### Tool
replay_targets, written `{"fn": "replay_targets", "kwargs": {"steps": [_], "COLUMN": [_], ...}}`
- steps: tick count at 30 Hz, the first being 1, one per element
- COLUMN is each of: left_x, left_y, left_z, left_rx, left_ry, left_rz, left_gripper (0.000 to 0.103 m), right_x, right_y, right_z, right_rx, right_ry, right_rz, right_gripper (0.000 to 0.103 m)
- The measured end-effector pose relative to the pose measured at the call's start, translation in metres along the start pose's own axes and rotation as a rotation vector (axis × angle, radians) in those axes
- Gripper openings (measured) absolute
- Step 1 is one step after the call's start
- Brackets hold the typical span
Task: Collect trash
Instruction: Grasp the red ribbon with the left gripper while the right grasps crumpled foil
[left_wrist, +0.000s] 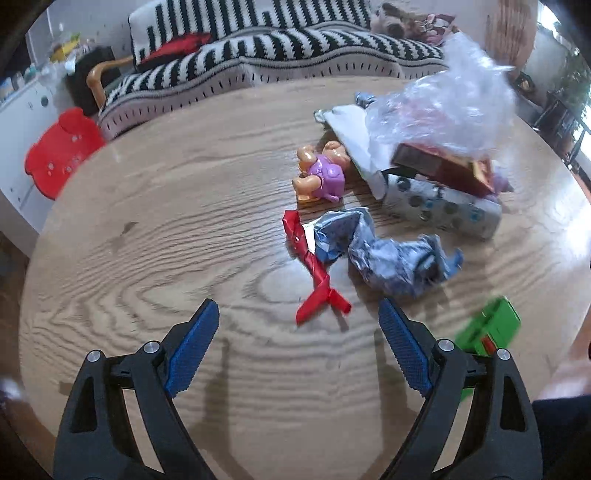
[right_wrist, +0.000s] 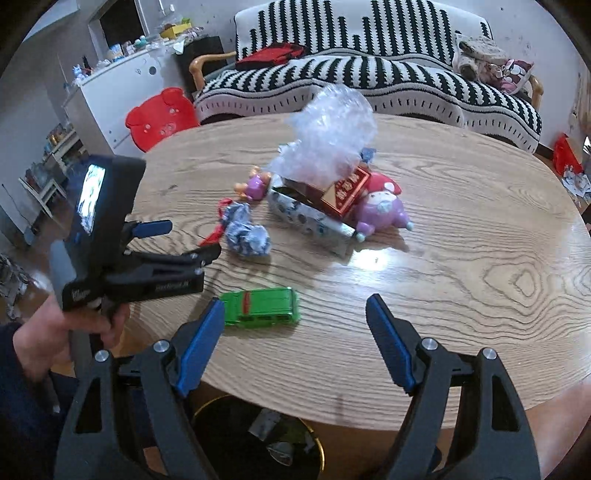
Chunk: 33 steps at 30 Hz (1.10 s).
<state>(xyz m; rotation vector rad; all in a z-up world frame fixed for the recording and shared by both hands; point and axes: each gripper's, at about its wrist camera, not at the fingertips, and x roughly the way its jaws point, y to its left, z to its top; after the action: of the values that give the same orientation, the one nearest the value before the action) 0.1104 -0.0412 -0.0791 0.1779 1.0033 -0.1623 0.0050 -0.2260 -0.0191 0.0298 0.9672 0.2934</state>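
On the round wooden table (left_wrist: 147, 240) lie a crumpled blue-and-silver wrapper (left_wrist: 384, 254) and a red ribbon (left_wrist: 314, 266). Behind them sit a clear plastic bag (left_wrist: 443, 99), a dark red box (left_wrist: 443, 166) and a dotted white box (left_wrist: 443, 210). My left gripper (left_wrist: 298, 308) hovers open just short of the ribbon, holding nothing. My right gripper (right_wrist: 295, 304) is open over the table's near edge, empty, with a green toy car (right_wrist: 262, 306) lying beyond its fingertips. The right wrist view also shows the wrapper (right_wrist: 245, 234), the bag (right_wrist: 328, 136) and the left gripper (right_wrist: 184, 239).
A doll in a purple dress (left_wrist: 321, 173) and a purple plush toy (right_wrist: 380, 206) lie by the pile. A black bin (right_wrist: 258, 435) with scraps inside stands under the table's near edge. A striped sofa (right_wrist: 369, 85) and a red stool (right_wrist: 159, 118) are behind the table.
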Motion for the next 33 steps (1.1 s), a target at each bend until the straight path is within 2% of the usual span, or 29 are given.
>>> {"fn": "replay_targets", "kwargs": {"steps": [4, 6, 8, 10, 13, 14, 18, 27, 30, 33], "left_x": [0.009, 0.011, 0.011, 0.011, 0.01, 0.01, 0.007, -0.011, -0.014, -0.02], "left_y": [-0.001, 0.002, 0.005, 0.008, 0.007, 0.006, 0.002, 0.021, 0.026, 0.028], "left_z": [0.001, 0.002, 0.005, 0.005, 0.004, 0.004, -0.001, -0.012, -0.018, -0.024], "left_rx": [0.019, 0.016, 0.026, 0.045, 0.068, 0.077, 0.113, 0.051, 0.032, 0.015], "left_ry": [-0.01, -0.014, -0.029, -0.042, -0.043, -0.044, -0.05, -0.036, -0.02, -0.01], "left_rz": [0.012, -0.006, -0.004, 0.006, -0.011, -0.012, 0.002, -0.007, -0.003, -0.003], "left_gripper": [0.083, 0.076, 0.061, 0.053, 0.024, 0.021, 0.016, 0.012, 0.012, 0.012], "right_x": [0.012, 0.02, 0.029, 0.043, 0.063, 0.071, 0.096, 0.131, 0.137, 0.13], "right_y": [0.003, 0.008, 0.014, 0.019, 0.025, 0.026, 0.029, 0.048, 0.05, 0.053], "right_z": [0.005, 0.01, 0.015, 0.022, 0.032, 0.035, 0.046, 0.061, 0.063, 0.059], "right_rx": [-0.01, -0.027, -0.04, -0.05, -0.059, -0.058, -0.045, -0.081, -0.098, -0.104], "right_ry": [0.015, 0.024, 0.035, 0.053, 0.081, 0.095, 0.134, 0.161, 0.154, 0.149], "right_rz": [0.007, 0.012, 0.021, 0.041, 0.062, 0.071, 0.085, 0.042, 0.014, 0.025], "right_gripper": [0.076, 0.076, 0.076, 0.076, 0.076, 0.076, 0.075, 0.07, 0.044, 0.04]}}
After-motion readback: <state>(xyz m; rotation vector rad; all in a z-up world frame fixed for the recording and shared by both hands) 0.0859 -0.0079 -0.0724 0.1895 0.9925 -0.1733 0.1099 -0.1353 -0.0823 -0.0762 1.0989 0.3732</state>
